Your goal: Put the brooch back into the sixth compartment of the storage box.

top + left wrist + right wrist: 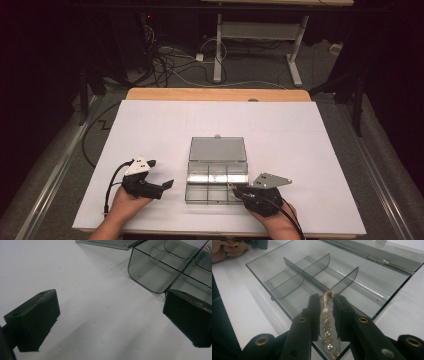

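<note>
The right hand-held gripper (327,305) is clamped on a pearl-and-gold earring (326,326), held over the near right corner of the open clear box (217,170) at mid-desk (150,120). The left hand-held gripper (161,175) rests on the desk just left of the box, jaws spread wide with nothing between them
</note>
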Demonstrator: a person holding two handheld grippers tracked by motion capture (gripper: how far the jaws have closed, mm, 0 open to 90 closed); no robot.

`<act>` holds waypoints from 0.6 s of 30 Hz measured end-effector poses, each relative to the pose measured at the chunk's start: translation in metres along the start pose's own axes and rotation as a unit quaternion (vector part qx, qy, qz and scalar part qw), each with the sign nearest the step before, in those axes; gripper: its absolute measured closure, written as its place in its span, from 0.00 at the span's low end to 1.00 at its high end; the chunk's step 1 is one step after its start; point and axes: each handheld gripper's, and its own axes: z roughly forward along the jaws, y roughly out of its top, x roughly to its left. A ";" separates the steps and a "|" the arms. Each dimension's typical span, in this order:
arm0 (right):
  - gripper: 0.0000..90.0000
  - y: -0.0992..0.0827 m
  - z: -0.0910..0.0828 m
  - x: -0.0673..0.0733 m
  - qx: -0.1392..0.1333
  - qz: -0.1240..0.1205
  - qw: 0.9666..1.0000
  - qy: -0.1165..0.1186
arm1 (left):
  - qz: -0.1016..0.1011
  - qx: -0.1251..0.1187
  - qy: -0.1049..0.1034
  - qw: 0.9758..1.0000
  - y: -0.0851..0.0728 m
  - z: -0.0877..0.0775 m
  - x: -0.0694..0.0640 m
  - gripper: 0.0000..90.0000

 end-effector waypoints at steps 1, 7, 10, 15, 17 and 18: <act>0.86 0.000 -0.001 -0.001 -0.004 0.000 1.000 -0.001 | 0.000 0.000 0.000 1.000 0.000 0.000 0.000 0.00; 0.81 0.002 -0.014 -0.008 -0.023 0.013 1.000 -0.012 | -0.001 0.000 -0.001 1.000 0.000 0.000 0.000 0.00; 0.79 0.001 -0.021 -0.015 -0.031 0.021 0.999 -0.023 | -0.002 -0.001 -0.001 1.000 0.000 0.000 0.000 0.00; 0.72 -0.006 -0.030 -0.028 -0.041 0.037 0.997 -0.048 | -0.003 -0.001 -0.001 1.000 0.000 0.000 0.001 0.00; 0.70 -0.011 -0.033 -0.033 -0.040 0.042 0.996 -0.061 | -0.003 -0.002 -0.002 1.000 0.000 -0.001 0.001 0.00; 0.68 -0.013 -0.034 -0.036 -0.042 0.047 0.996 -0.065 | -0.004 -0.002 -0.001 1.000 0.000 -0.001 0.001 0.00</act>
